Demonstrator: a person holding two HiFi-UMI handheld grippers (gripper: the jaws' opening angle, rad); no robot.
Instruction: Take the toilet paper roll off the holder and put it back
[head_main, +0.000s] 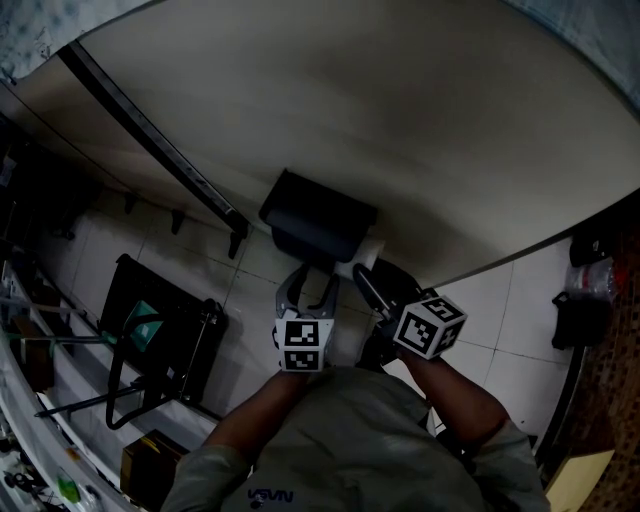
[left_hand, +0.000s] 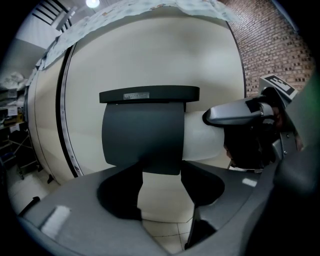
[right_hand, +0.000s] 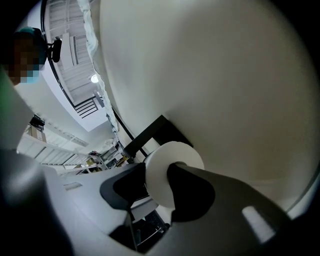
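Observation:
A dark holder (head_main: 318, 225) with a curved cover (left_hand: 142, 135) hangs on the cream wall. The white toilet paper roll (left_hand: 202, 140) sticks out of its right side. My right gripper (head_main: 368, 283) is shut on that exposed end, with one finger (left_hand: 235, 114) lying along the top of the roll. In the right gripper view the roll (right_hand: 165, 165) shows end on between the jaws of the right gripper (right_hand: 155, 187), and one jaw hides its core. My left gripper (left_hand: 161, 192) stands open just below the cover's lower edge and holds nothing; in the head view the left gripper (head_main: 308, 285) is under the holder.
A black rail (head_main: 150, 140) runs along the wall to the left of the holder. A black rack (head_main: 160, 335) stands on the tiled floor at lower left. Dark items (head_main: 585, 290) sit at the right edge. A brick wall (left_hand: 270, 45) lies off to the right.

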